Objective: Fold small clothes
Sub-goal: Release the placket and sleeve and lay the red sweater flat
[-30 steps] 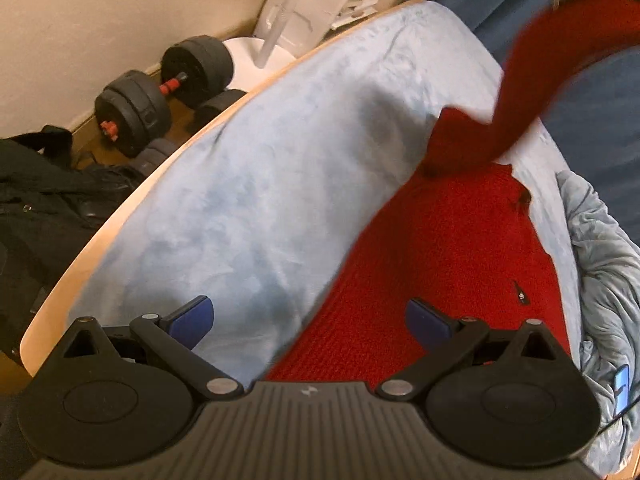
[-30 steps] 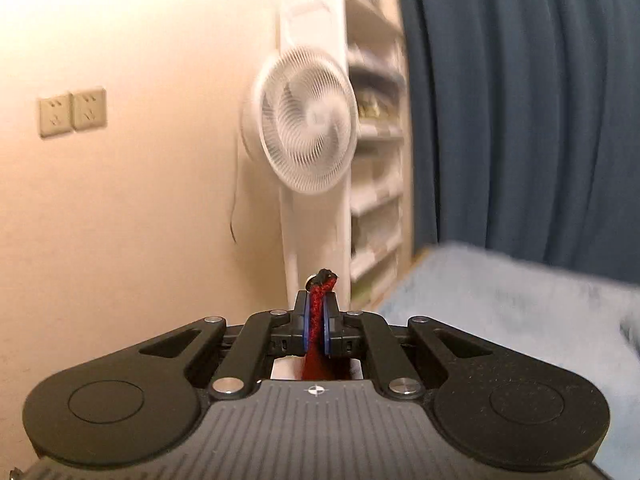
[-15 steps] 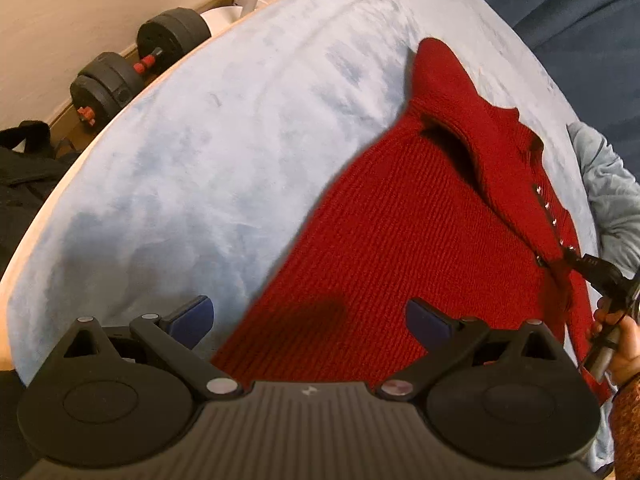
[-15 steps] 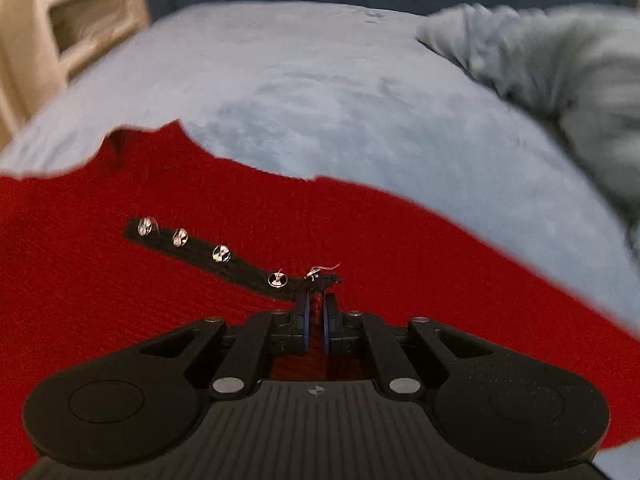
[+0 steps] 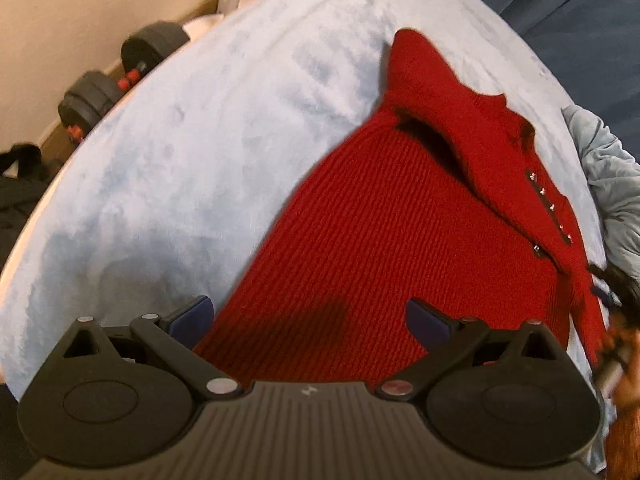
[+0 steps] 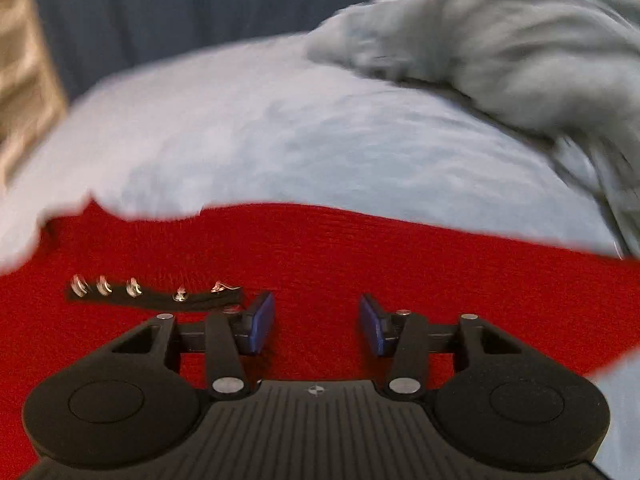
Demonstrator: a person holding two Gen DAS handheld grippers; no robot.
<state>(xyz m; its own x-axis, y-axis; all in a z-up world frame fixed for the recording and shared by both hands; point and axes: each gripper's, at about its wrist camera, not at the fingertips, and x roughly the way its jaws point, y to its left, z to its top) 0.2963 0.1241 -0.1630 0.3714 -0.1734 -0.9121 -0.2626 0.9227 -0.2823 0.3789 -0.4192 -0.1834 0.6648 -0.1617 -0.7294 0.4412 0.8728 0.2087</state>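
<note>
Right edge of left wrist view blurred: a person's hand (image 5: 624,364) and the right tool (image 5: 612,296) hard to make out there. Lower hem of red ribbed-knit sweater (image 5: 400,248) hidden behind left tool (image 5: 308,316). Grey-blue crumpled cloth (image 6: 500,40) smeared by motion; cut off at frame edge.

One sweater, spread flat on pale blue plush surface (image 5: 180,152), one sleeve folded across the chest, collar toward the dark blue curtain (image 5: 580,8). Black placket strip (image 6: 156,298) with five shiny buttons just beside right tool's left fingertip.

Left tool: wide open above the sweater, nothing gripped. Right tool (image 6: 316,322): jaws just opened to roughly half span, sweater below the gap, not pinched.

Two black dumbbells (image 5: 120,76) on floor beyond the surface edge.
</note>
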